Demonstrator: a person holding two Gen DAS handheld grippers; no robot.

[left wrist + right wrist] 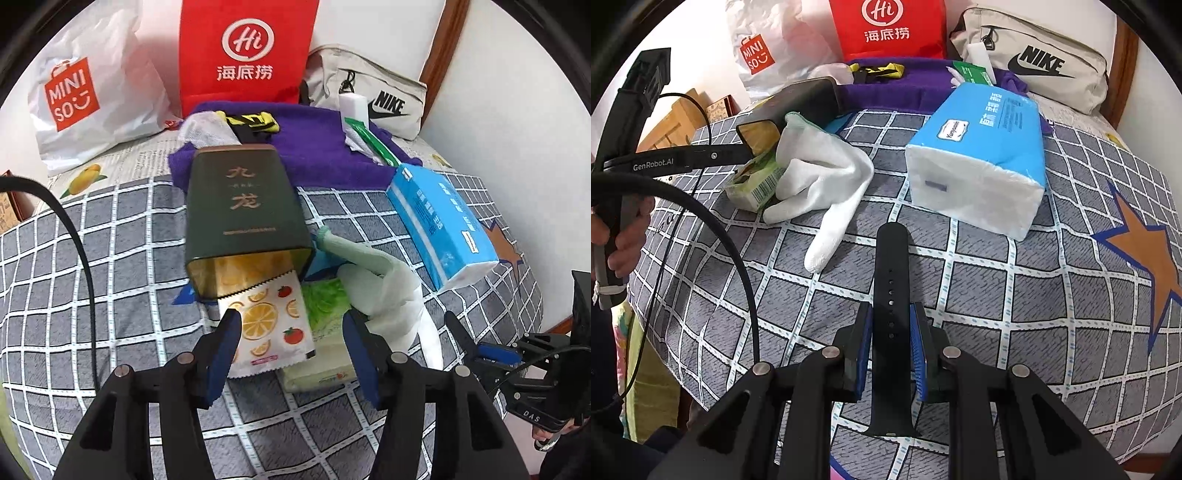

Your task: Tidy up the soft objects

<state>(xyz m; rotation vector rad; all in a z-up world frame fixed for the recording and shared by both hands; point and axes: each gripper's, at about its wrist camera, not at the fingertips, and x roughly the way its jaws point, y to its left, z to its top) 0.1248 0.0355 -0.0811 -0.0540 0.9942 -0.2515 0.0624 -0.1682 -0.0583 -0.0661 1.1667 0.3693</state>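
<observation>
Right now the right gripper [891, 350] pinches a black watch strap [891, 295] over the checked bedspread [1015, 295], carrying it somewhere. Meanwhile the left gripper [291, 332] stands wide around a fruit-printed packet [271, 325] poking from the tipped green tin [243, 206]. Next, probably: close on the packet, beside the white glove [827, 184] and tissue pack [982, 158].

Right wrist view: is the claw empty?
No, the right claw is shut on a black watch strap running lengthwise between its fingers.
</observation>
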